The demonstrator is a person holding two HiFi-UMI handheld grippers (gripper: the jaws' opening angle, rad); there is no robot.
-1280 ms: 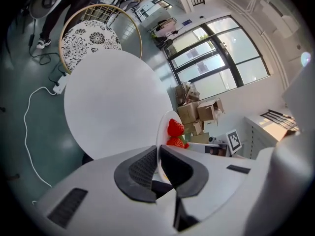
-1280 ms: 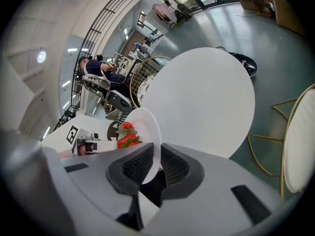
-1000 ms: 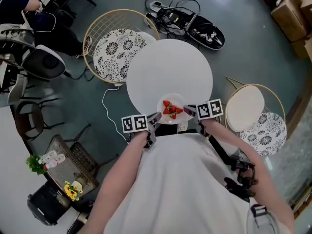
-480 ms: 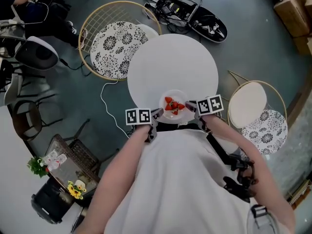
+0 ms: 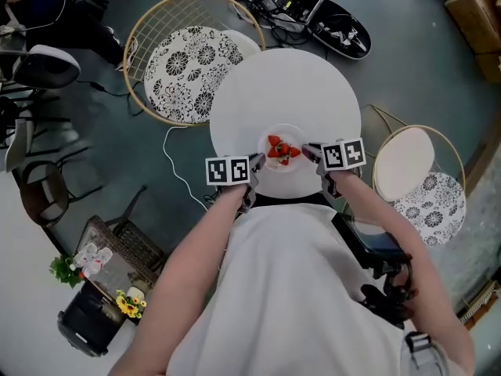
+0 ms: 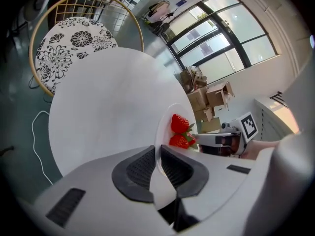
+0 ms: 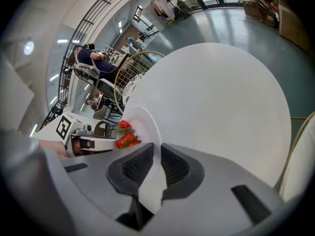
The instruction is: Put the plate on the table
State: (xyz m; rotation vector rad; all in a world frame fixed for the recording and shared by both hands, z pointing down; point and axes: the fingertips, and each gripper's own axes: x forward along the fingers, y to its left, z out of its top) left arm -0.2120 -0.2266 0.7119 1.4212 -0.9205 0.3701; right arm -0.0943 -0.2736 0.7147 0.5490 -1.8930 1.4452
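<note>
The plate [image 5: 283,168] has slid forward off the near rim and now hangs further in over the white round table [image 5: 290,84], and both arms have pushed out with it. Over at the far left, at 8 o'clock from the table, there's a little bunch of yellow flowers [image 5: 129,304] down on the floor. Up at 10 o'clock, the wire chair with the black-and-white cushion [image 5: 184,61] stands just beside the tabletop. Now the left gripper [image 5: 254,165]: clamped tight on the plate's 9 o'clock edge, and its own view shows the thin white rim pinched between the two dark pads. In the middle, the plate sits over the table's 6 o'clock part, with red strawberries [image 5: 282,149] piled at its centre. Whether the underside touches the tabletop, I can't tell from here. At 12 o'clock beyond the table, a tangle of black cables [image 5: 293,6] lies on the floor. Moving right, the right gripper [image 5: 311,152] bites the plate's 3 o'clock edge, jaws closed on the rim just the same. Further right, at 4 o'clock, a second wire chair [image 5: 419,182] stands near the table.
</note>
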